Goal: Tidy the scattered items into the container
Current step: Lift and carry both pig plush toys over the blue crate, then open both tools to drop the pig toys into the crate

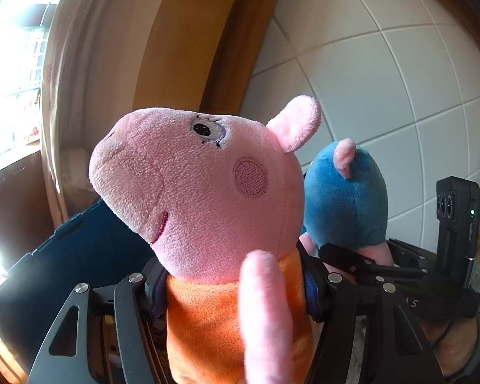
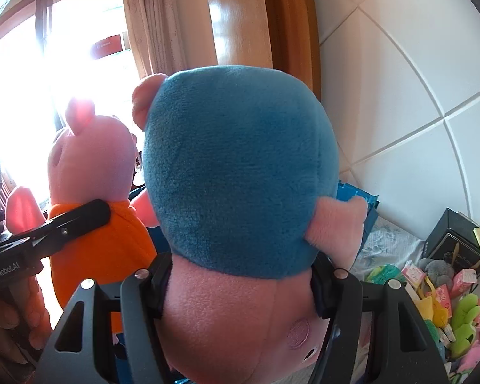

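Left wrist view first: the left gripper is about half spread, pads pinching the orange-dressed pig toy at the neck. Behind it sits the dark blue bin (the container, I'd guess). Over to the right, the right gripper clamps the blue-dressed pig toy upside down. Looks like the carry step; next both need lowering over the bin, then letting go.

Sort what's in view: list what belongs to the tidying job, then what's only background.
Job:
- orange pig plush, clamped in the left gripper
- blue pig plush, clamped in the right gripper
- blue bin
- small toys and packets scattered at lower right

Background:
- curtain
- window
- tiled wall
- dark box
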Demonstrator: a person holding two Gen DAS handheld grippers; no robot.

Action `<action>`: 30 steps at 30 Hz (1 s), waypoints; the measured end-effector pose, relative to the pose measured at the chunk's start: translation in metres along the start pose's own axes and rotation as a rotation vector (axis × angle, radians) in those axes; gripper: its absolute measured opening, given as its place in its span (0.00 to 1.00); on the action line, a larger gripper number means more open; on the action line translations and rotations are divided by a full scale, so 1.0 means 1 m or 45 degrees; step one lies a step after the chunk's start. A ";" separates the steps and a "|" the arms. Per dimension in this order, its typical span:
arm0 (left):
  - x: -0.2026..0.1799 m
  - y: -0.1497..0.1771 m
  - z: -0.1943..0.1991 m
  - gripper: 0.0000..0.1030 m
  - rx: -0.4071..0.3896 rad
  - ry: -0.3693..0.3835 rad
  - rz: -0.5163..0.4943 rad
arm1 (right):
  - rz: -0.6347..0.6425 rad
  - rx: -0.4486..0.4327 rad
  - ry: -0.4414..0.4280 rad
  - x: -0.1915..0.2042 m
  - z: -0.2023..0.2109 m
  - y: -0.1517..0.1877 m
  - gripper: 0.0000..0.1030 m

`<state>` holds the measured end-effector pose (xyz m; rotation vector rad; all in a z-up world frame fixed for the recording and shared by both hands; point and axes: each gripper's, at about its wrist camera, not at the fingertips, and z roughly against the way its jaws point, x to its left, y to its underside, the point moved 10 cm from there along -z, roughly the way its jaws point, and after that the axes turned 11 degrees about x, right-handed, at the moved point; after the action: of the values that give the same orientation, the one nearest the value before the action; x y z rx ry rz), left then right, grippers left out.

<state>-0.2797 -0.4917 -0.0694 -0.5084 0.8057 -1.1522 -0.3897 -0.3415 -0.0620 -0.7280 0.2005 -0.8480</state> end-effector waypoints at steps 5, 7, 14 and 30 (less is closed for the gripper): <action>0.038 -0.010 -0.024 0.62 0.021 -0.078 0.050 | -0.003 0.041 0.006 0.001 -0.036 -0.008 0.61; 0.056 -0.009 -0.027 0.62 0.033 -0.103 0.067 | 0.000 0.060 0.014 -0.001 -0.046 -0.008 0.61; 0.078 -0.012 -0.055 0.62 0.067 -0.147 0.085 | -0.006 0.110 0.032 -0.002 -0.076 -0.011 0.61; 0.078 -0.035 -0.065 0.82 0.029 -0.152 0.105 | -0.065 0.114 0.083 -0.017 -0.092 -0.036 0.80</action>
<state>-0.3369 -0.5740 -0.1080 -0.5156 0.7033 -1.0443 -0.4633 -0.3910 -0.1091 -0.6240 0.2014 -0.9240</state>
